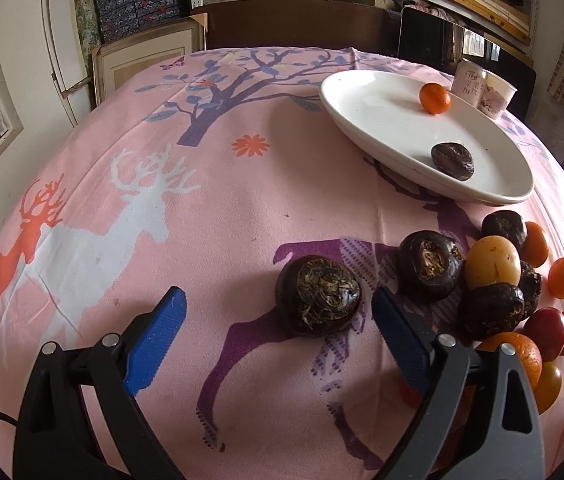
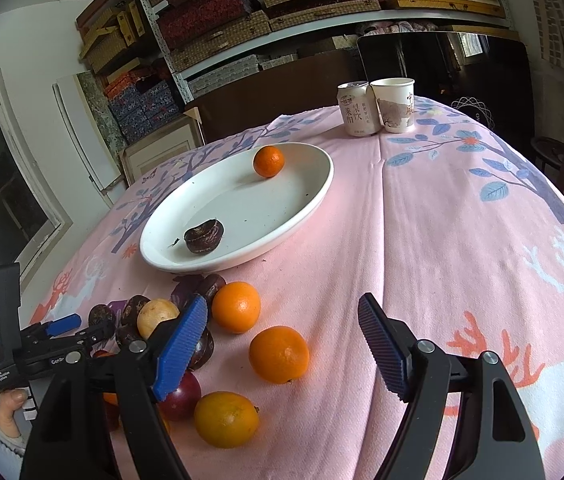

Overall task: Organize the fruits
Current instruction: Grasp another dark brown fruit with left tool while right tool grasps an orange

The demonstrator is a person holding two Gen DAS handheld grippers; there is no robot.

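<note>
Left gripper (image 1: 275, 312): blue ribbed pads spread wide, nothing gripped; dark brown round water chestnut (image 1: 318, 295) lies on the cloth between them, nearer the right-hand pad, no contact visible.
Right gripper (image 2: 282, 320): pads apart, empty, hanging above the loose fruit; orange mandarin (image 2: 279, 354) lies between and below them.
Loose pile (image 1: 494, 280): dark chestnuts, a yellowish round fruit, small oranges and red fruits clustered on the cloth, just in front of the plate.
White oval ceramic plate (image 2: 306, 204): holds one small orange (image 2: 268, 161) and one dark chestnut (image 2: 203, 236), well apart.
Pink deer-print tablecloth (image 1: 161, 184): covers the table.
Far edge: white drink can (image 2: 356, 109) touching printed paper cup (image 2: 394, 105).
</note>
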